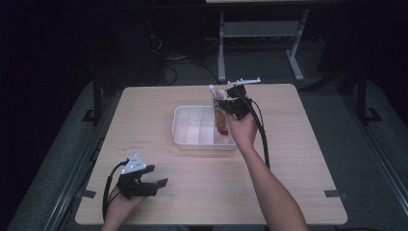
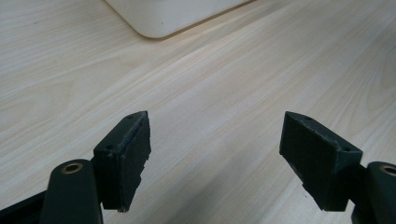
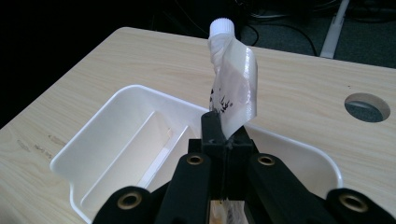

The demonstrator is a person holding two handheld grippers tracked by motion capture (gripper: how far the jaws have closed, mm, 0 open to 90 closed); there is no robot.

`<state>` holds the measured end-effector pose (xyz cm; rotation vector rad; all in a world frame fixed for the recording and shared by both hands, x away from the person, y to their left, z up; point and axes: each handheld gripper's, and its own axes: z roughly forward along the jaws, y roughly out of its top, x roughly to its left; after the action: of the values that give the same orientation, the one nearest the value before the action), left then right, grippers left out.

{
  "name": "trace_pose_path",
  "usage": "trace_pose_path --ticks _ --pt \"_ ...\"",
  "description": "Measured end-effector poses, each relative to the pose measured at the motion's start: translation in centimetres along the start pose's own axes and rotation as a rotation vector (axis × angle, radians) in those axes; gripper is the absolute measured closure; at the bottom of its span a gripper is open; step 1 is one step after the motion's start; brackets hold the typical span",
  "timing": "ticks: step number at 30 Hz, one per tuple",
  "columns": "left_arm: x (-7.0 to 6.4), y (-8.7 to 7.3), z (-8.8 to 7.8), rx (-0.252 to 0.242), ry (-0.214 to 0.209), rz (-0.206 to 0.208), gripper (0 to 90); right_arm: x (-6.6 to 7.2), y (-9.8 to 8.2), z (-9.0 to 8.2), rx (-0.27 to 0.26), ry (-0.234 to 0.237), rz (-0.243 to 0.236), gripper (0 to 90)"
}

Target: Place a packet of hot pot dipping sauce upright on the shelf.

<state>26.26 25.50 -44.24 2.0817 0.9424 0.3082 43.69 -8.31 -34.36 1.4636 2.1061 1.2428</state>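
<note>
**Operator:** While I hold the right hand (image 1: 243, 129) raised over the far right part of the white tray (image 1: 180, 126), its forearm runs up from the near edge of the bench (image 1: 288, 159) at a slant. The right gripper (image 1: 230, 103) points forward and slightly down above the tray.

**Checker:** Report the condition of its jaws.

**Operator:** From the right gripper view I read them as brought together and clamped on the pouch (image 3: 233, 88). The pads grip the pouch at its lower part. The pouch stands nearly upright, white screw cap (image 3: 220, 26) on top, body creased and twisted above the grip. In the high view its red-printed lower end (image 1: 221, 122) hangs into the tray's right-hand compartment; I cannot tell whether it touches the floor of the tray.

**Checker:** Report the left side.

**Operator:** The left hand (image 1: 124, 202) sits low at the near left corner of the bench, well apart from the tray. The left gripper (image 1: 156, 185) lies nearly level and points to the right across the bench. In the left gripper view its jaws stand wide apart, with bare wood between them. Nothing is held. One rounded corner of the tray (image 2: 159, 23) shows ahead of them.
</note>
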Motion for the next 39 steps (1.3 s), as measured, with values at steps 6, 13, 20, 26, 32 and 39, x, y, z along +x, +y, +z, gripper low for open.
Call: trace_pose_path --ticks 6,13,20,26,32,39 --pt "0.0 0.0 -0.1 -0.006 -0.002 -0.004 24.3 -0.2 -0.7 0.7 0.029 -0.006 0.013 88.5" --pt "-0.1 0.1 -0.1 -0.014 -0.013 -0.007 24.3 -0.6 -1.3 0.5 0.063 -0.001 -0.024 86.1" --pt "0.0 0.1 0.0 -0.01 -0.008 -0.006 24.2 -1.0 -1.1 -0.6 0.079 0.004 -0.053 84.2" --pt "0.0 0.1 -0.1 -0.012 -0.01 -0.007 24.3 -1.4 -1.1 -1.2 0.095 0.007 -0.065 83.9" --pt "0.0 0.1 -0.1 -0.013 -0.009 -0.01 24.2 -1.5 -1.3 -1.8 0.095 0.014 -0.069 83.6" --pt "0.0 0.1 0.0 -0.012 -0.005 -0.008 24.2 -1.5 -1.5 -2.4 0.102 0.019 -0.087 83.0"
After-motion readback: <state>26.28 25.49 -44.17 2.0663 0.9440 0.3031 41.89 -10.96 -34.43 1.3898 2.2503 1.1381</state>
